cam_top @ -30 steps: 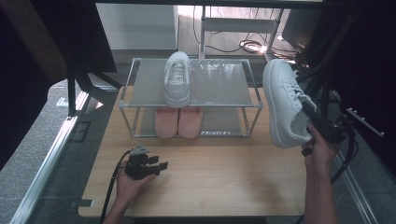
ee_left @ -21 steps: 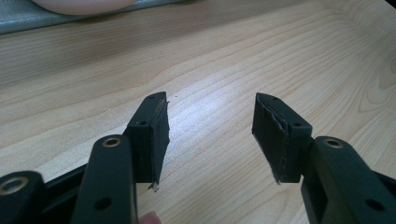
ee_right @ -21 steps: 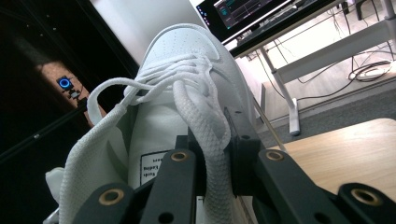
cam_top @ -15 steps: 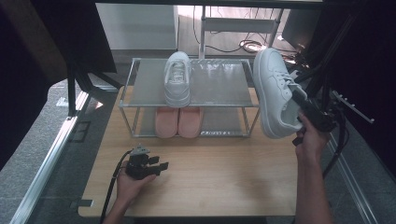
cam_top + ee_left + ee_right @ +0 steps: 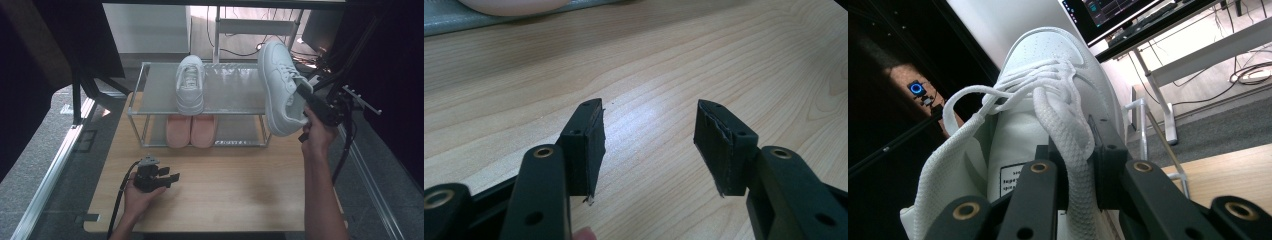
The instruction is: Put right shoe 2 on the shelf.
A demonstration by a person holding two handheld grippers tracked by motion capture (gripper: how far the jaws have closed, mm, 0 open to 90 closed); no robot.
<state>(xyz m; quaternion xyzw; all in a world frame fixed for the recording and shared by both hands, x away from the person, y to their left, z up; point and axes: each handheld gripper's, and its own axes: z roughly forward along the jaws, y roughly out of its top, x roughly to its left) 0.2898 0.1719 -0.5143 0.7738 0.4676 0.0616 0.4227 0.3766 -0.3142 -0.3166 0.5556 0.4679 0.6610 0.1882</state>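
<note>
Your right hand-held gripper (image 5: 306, 95) pinches the shoe (image 5: 280, 90) by its tongue, at the rack's (image 5: 150, 75) two o'clock. That thin grip could slip, dropping it. Your left hand-held gripper (image 5: 167, 177) rests spread on the worktop (image 5: 240, 190).

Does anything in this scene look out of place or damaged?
Yes. One white sneaker hangs tilted in the air beside the rack, gripped at its tongue by the right gripper. On the left gripper, the pads look frayed at the edges.
</note>
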